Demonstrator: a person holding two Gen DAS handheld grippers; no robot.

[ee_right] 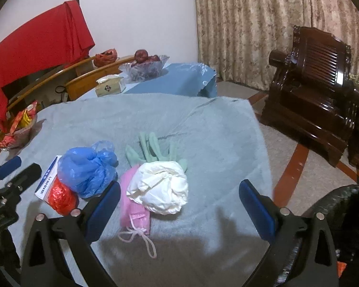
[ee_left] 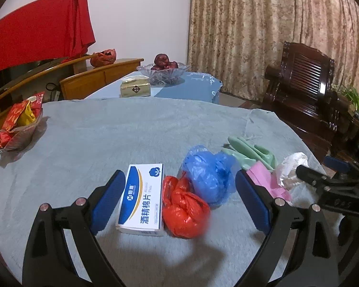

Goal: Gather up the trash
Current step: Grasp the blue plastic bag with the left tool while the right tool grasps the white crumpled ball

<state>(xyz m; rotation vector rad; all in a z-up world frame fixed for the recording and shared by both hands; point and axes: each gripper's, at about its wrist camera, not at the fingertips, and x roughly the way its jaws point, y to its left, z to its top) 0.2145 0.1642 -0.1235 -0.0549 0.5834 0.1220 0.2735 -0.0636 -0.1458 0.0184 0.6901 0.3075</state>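
Both grippers hovered over a table covered with a grey cloth (ee_left: 122, 129), and each stood wide apart with nothing between its blue pads. In the left wrist view the left gripper (ee_left: 179, 191) framed the lower centre of the frame, where a white and blue box (ee_left: 142, 198) lay beside a crumpled red bag (ee_left: 184, 211), the two touching. Just above and right of the red bag sat a crumpled blue bag (ee_left: 207, 174). In the right wrist view the right gripper (ee_right: 179, 198) opened around a crumpled white bag (ee_right: 160, 186) at the centre of the frame; this rested on a pink mask (ee_right: 134, 205) whose ear loops trailed toward the bottom, with green gloves (ee_right: 153, 150) just above it. At the far left edge stood a bowl of red snack packets (ee_left: 16, 126), and a glass fruit bowl (ee_left: 165, 71) sat on another table in the upper centre.
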